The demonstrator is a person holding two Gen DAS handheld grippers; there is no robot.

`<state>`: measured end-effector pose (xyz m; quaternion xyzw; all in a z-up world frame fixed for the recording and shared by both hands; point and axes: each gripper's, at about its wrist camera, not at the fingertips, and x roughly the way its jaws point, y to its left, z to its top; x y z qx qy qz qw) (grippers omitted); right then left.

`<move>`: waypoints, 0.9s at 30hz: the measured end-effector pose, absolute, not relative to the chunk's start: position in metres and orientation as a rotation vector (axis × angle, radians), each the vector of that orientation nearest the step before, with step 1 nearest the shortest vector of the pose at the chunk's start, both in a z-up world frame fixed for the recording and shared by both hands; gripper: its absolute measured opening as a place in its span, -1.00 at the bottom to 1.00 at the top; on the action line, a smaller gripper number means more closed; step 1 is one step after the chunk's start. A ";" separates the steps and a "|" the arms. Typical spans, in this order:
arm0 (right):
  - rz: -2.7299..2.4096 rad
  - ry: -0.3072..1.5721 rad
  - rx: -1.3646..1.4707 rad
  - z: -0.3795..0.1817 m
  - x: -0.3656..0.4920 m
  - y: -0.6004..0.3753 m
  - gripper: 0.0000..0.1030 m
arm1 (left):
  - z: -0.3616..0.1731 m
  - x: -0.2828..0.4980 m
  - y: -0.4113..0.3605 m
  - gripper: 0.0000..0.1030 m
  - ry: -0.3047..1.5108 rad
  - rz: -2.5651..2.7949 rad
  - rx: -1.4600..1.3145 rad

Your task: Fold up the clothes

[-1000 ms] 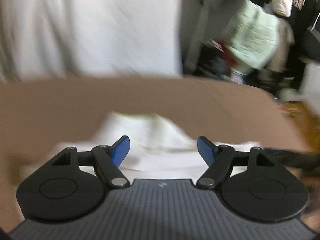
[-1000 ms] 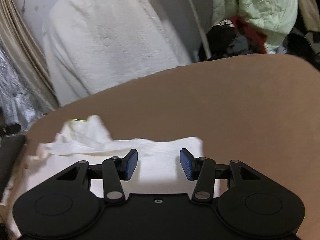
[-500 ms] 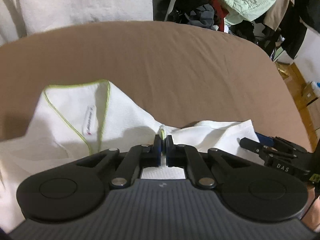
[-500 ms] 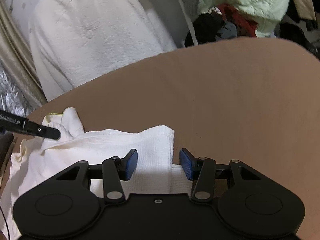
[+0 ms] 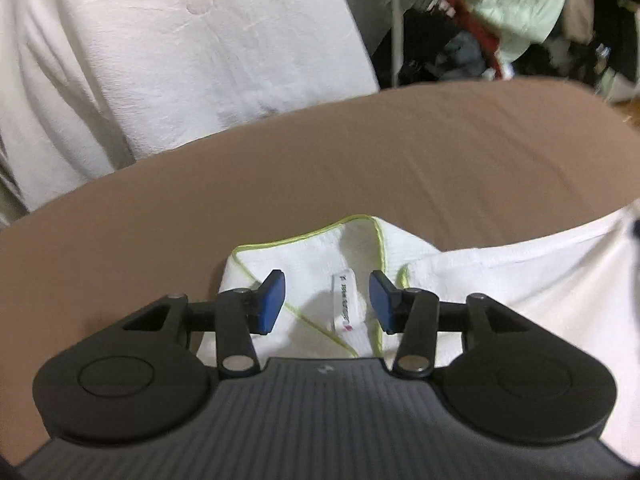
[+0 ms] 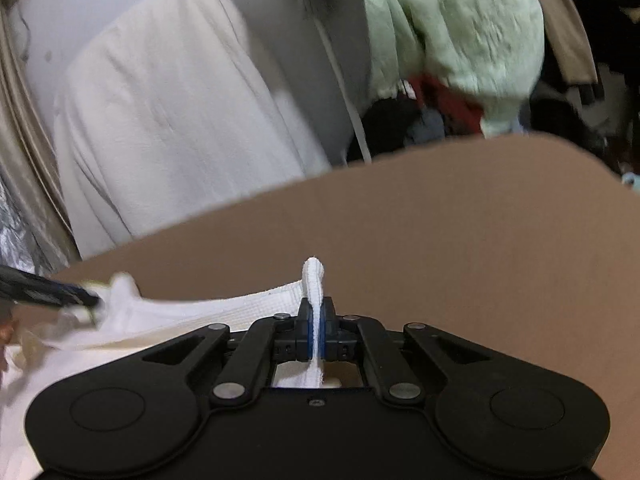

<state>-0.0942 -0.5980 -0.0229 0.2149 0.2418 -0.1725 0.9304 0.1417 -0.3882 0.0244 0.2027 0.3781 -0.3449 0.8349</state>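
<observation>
Two claws over white garment (image 5: 500, 280) on brown desk (image 5: 360, 168): right claw (image 6: 318, 334) clamped on fabric fold; left claw (image 5: 326, 300) jaws just reopened, apart, gripping nothing.

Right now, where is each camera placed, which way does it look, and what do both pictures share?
Left wrist: sits on the left gripper, looks down over its open blue fingers at the white garment with its neck label.
Right wrist: sits on the right gripper, looks forward; its fingers pinch a fold of the garment.
Shared: the garment, brown surface, hanging white cloth.
</observation>
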 end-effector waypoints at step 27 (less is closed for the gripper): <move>-0.621 0.448 0.286 -0.001 -0.088 -0.602 -1.00 | 0.031 0.172 -0.305 -0.65 0.657 -0.241 0.527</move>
